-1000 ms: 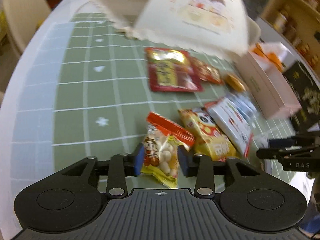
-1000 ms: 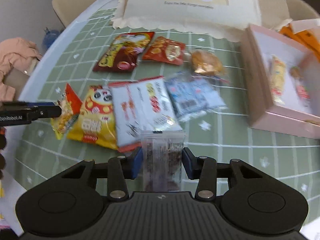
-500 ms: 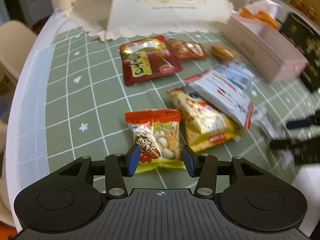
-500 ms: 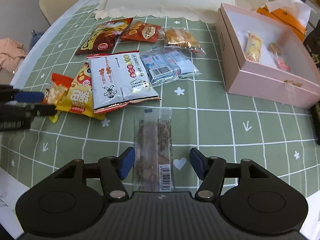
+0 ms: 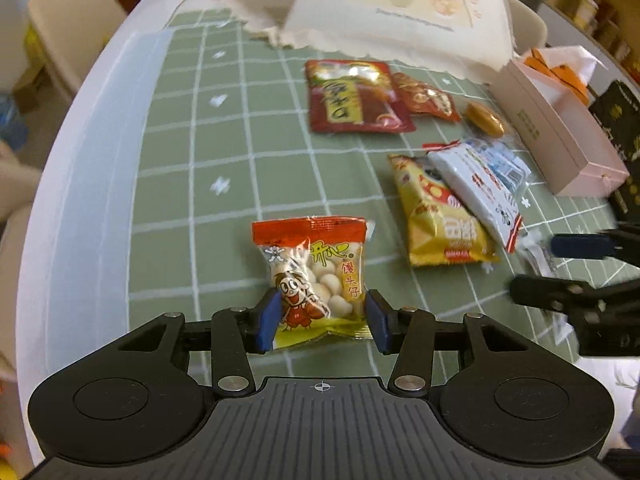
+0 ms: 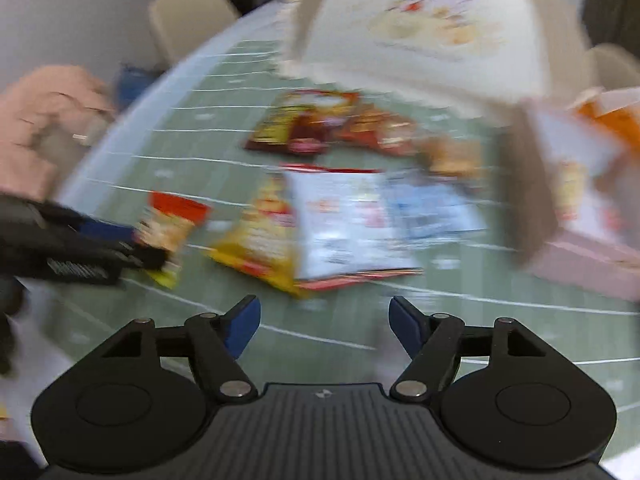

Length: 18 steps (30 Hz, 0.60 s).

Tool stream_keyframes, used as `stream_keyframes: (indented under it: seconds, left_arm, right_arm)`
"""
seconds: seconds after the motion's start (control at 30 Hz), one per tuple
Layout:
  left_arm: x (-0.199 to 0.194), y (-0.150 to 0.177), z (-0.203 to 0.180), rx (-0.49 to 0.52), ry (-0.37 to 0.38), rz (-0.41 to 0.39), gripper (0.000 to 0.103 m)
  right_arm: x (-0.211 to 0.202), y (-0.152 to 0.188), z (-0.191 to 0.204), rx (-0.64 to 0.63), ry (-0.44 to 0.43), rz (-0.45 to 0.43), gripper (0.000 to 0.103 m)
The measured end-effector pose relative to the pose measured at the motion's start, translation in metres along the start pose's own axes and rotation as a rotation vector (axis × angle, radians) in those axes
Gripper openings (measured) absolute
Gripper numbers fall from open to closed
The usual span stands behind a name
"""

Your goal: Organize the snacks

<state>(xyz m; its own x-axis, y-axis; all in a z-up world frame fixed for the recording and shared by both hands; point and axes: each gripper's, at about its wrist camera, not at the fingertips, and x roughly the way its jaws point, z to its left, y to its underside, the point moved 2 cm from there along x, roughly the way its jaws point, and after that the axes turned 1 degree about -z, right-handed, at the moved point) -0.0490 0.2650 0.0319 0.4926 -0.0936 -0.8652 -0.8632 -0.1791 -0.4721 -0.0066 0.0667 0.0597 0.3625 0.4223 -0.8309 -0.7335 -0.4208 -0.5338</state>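
Observation:
A small snack packet (image 5: 316, 272) with a red top and a cartoon figure lies flat on the green checked tablecloth (image 5: 224, 140). My left gripper (image 5: 322, 318) is open, its blue pads flanking the packet's lower half without squeezing it. In the blurred right wrist view my right gripper (image 6: 324, 320) is open and its jaws are opening, with only tablecloth between them. It hovers in front of a yellow packet (image 6: 264, 240) and a white packet (image 6: 340, 224). The left wrist view shows the right gripper (image 5: 534, 266) over a crinkled clear wrapper (image 5: 538, 254).
A dark red packet (image 5: 352, 98), a small red packet (image 5: 428, 98), a golden bun (image 5: 484, 118) and a blue-white packet (image 5: 508, 164) lie further back. A pink box (image 5: 560, 148) stands at the right beside a black box (image 5: 616, 120). A cream cloth bag (image 5: 400, 12) fills the back.
The left gripper's jaws spread off the small packet, which now lies flat. The right gripper let go of the clear-wrapped bar, opened wider and swung away; the bar has left its view.

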Motion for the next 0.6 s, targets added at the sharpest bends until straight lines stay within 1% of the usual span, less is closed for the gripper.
stream_keyframes:
  seconds: [0.03,0.1,0.27,0.3,0.33,0.37,0.5,0.53,0.6]
  left_arm:
    - [-0.002,0.004,0.003,-0.013,0.005,0.001,0.051]
    - [-0.004,0.009,0.006,-0.032,0.013,0.0,0.051]
    - [-0.009,0.018,0.009,-0.056,0.03,-0.007,0.051]
    - [-0.01,0.02,0.009,-0.057,0.034,-0.006,0.051]
    - [-0.011,0.022,0.007,-0.056,0.038,-0.006,0.051]
    - [-0.012,0.023,0.005,-0.055,0.042,-0.005,0.051]
    - [-0.018,0.031,-0.009,-0.058,0.1,-0.009,0.051]
    - [-0.02,0.034,-0.015,-0.059,0.12,-0.011,0.05]
    - [-0.021,0.038,-0.026,-0.058,0.154,-0.014,0.05]
  right_arm:
    - [0.006,-0.006,0.004,0.01,-0.03,0.01,0.072]
    - [0.018,-0.018,0.01,0.011,-0.035,0.018,0.072]
    - [0.05,-0.042,0.014,-0.003,0.082,0.013,0.072]
    - [0.055,-0.045,0.014,-0.005,0.1,0.007,0.075]
    - [0.058,-0.047,0.012,-0.004,0.108,0.003,0.079]
    - [0.06,-0.048,0.011,0.002,0.111,0.004,0.081]
    - [0.053,-0.049,0.007,0.004,0.093,0.026,0.081]
    - [0.044,-0.049,0.007,-0.018,0.077,0.014,0.081]
    - [0.026,-0.046,0.004,-0.073,0.069,-0.045,0.081]
